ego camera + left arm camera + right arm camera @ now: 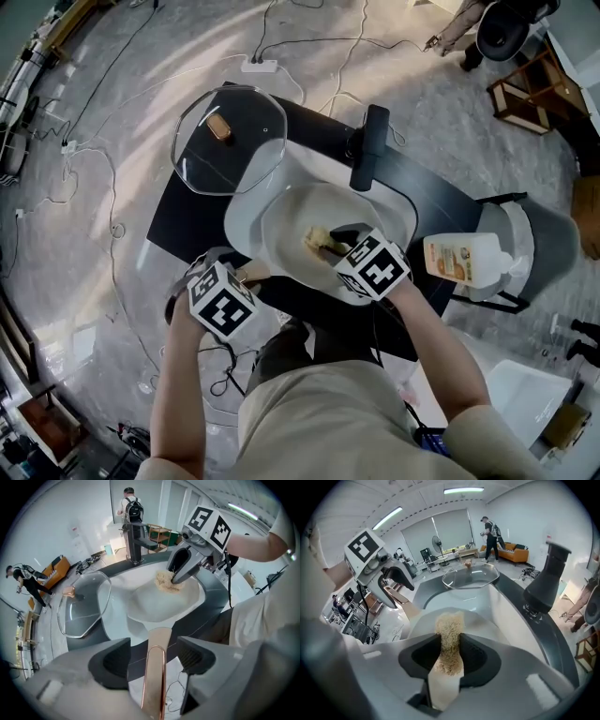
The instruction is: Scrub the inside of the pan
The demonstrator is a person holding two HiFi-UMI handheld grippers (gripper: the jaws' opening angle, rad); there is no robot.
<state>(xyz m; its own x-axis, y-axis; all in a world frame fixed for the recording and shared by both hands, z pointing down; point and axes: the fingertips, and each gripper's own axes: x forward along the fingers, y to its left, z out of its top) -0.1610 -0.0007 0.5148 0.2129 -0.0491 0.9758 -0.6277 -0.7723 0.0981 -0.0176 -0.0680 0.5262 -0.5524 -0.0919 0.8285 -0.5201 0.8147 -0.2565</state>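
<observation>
The white, angular-sided pan (pixel 286 225) sits in the white basin (pixel 246 202) on the dark table, with its pale, copper-edged handle (pixel 253 274) pointing near and left. The right gripper (pixel 450 651) is clenched on a tan fibrous scrubbing pad (pixel 450 625), whose free end lies against the inside of the pan, towards its right side. The left gripper (pixel 156 654) is released. Its jaws stand wide on either side of the handle, with a gap between each pad and the handle, so nothing steadies the pan.

To scrub well, the left gripper would probably do best to close on the handle first, since a pan loose in a smooth basin is likely to slide or turn under sideways strokes. The right gripper should then press the pad flat and work in overlapping passes across the floor. After that it can go up the sloped walls and into the corners. Only a narrow part of the pad is gripped, so moderate pressure seems wise. The clear glass lid (pixel 230 159) at far left and the black tap (pixel 368 145) are out of the way of the strokes.
</observation>
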